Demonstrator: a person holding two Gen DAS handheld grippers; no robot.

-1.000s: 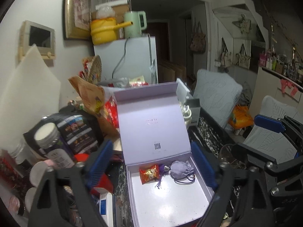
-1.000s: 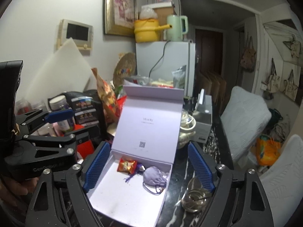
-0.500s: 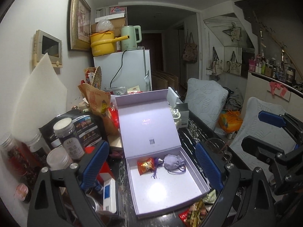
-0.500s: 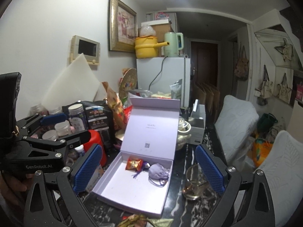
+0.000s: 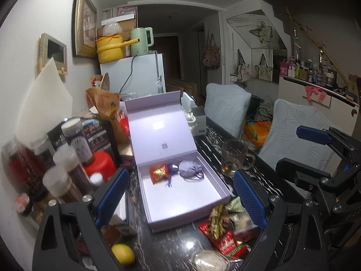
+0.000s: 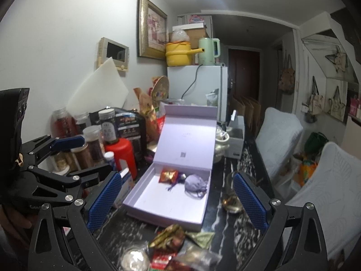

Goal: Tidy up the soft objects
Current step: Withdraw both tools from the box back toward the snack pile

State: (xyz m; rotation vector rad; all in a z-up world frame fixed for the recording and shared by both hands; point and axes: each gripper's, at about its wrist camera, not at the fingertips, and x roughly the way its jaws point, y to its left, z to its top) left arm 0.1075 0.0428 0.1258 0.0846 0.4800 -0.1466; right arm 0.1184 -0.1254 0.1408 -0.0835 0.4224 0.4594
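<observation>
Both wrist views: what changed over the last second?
Both grippers backed away from the lavender box; more near tabletop shows, with snack packets and a lemon. Left gripper and right gripper opened wider, holding nothing. Red sachet and lavender pouch lie unmoved inside.

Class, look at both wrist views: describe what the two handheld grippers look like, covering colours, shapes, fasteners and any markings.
Both the left gripper and right gripper have matte black angular frames with triangular cut-outs, silver round bolts, and long blue pads with a fine dimpled texture. The left one's body carries partly hidden white lettering.
</observation>
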